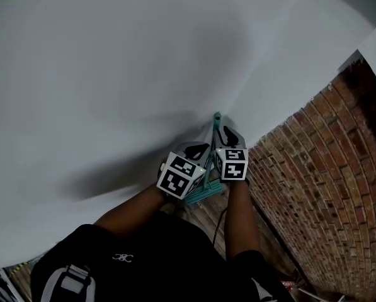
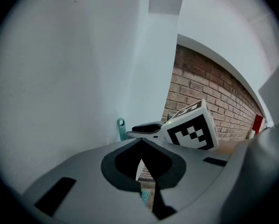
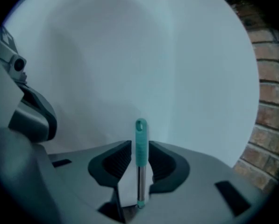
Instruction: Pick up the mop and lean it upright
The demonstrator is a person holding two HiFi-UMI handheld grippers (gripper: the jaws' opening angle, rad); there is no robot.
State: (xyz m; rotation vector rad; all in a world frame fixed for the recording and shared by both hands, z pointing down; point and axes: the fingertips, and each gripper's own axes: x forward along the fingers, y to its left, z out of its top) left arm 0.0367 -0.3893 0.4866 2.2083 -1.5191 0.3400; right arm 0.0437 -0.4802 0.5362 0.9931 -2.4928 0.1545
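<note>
the mop (image 1: pixel 215 126) is seen standing close to upright in the corner. its teal grip (image 3: pixel 140 141), with a hang hole at the top, is up by the white wall (image 1: pixel 143 55) — whether it touches there cannot be made out — and its teal head (image 1: pixel 206 192) is down by the wooden floor (image 1: pixel 208 222). below the grip a thin metal shaft (image 3: pixel 140 183) is shown. the mop is judged to be light and stiff, a long pole that will pivot about its foot and tip sideways readily if nudged near the top. the bare metal is likely to be slick, while the ribbed teal grip should give a surer hold, so it is best taken on that grip or just beneath it, squarely across the pole. the right hand-held gripper (image 3: pixel 140 149) is held with its jaws apart on either side of the grip, a sliver of gap showing on each side, so nothing is clamped. the left hand-held gripper (image 2: pixel 141 143) is held just beside it, its jaw tips brought together on nothing. the brick wall (image 1: pixel 313 187) meets the white one at the right — a slide of the handle along the smooth white wall is thought the main risk.
</note>
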